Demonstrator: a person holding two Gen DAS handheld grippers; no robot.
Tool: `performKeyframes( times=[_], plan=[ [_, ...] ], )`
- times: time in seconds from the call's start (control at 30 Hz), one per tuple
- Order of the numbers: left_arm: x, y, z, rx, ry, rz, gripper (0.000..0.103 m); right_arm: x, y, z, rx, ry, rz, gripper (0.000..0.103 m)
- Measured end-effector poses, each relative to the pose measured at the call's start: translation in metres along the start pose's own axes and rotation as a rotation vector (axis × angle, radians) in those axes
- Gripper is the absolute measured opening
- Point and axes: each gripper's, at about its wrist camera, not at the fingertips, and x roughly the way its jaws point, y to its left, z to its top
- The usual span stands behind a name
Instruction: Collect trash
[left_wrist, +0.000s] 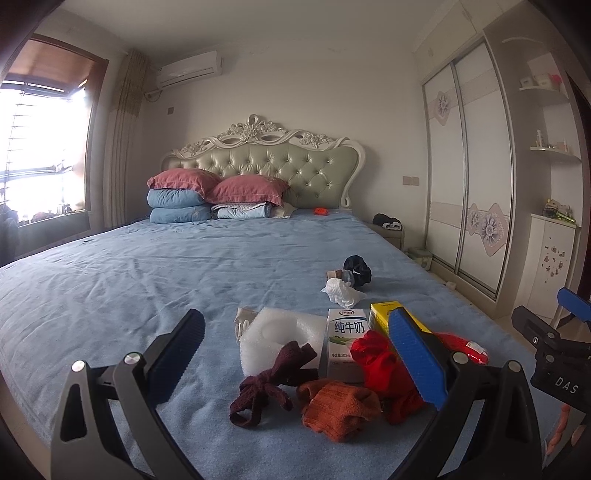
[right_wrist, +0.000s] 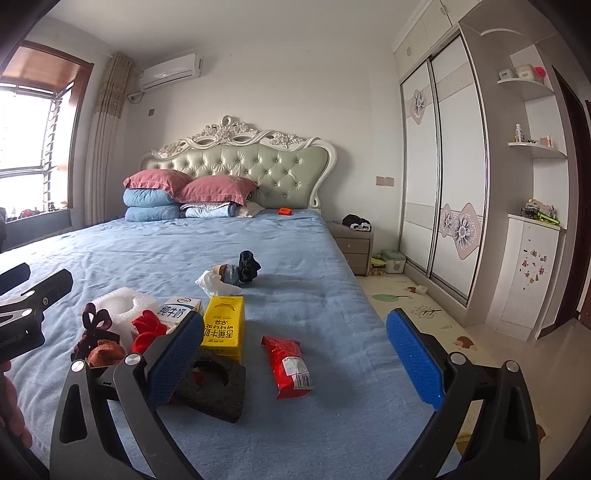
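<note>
While both grippers (left_wrist: 295, 354) (right_wrist: 295, 350) gape apart, empty, socks (left_wrist: 338, 408) crowd the milk carton (left_wrist: 345, 341) and red wrapper (right_wrist: 290, 362).

A blue-sheeted bed (right_wrist: 221, 251) with tufted headboard (right_wrist: 243, 173) faces a bright window (left_wrist: 40, 147) and sliding-door wardrobe (right_wrist: 443, 177).

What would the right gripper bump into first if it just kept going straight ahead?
Probably the red snack packet lying on the bed, between the open right gripper fingers. Depth is hard to judge.
</note>
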Motion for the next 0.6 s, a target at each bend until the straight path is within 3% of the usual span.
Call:
performKeyframes(
  times=[0.6],
  plan=[
    [-0.0017,-0.0080,-0.0006,0.037,0.001,-0.002,0.099,-0.0008,0.0011,-0.0006,-0.006,0.021,0.010,0.095]
  ],
)
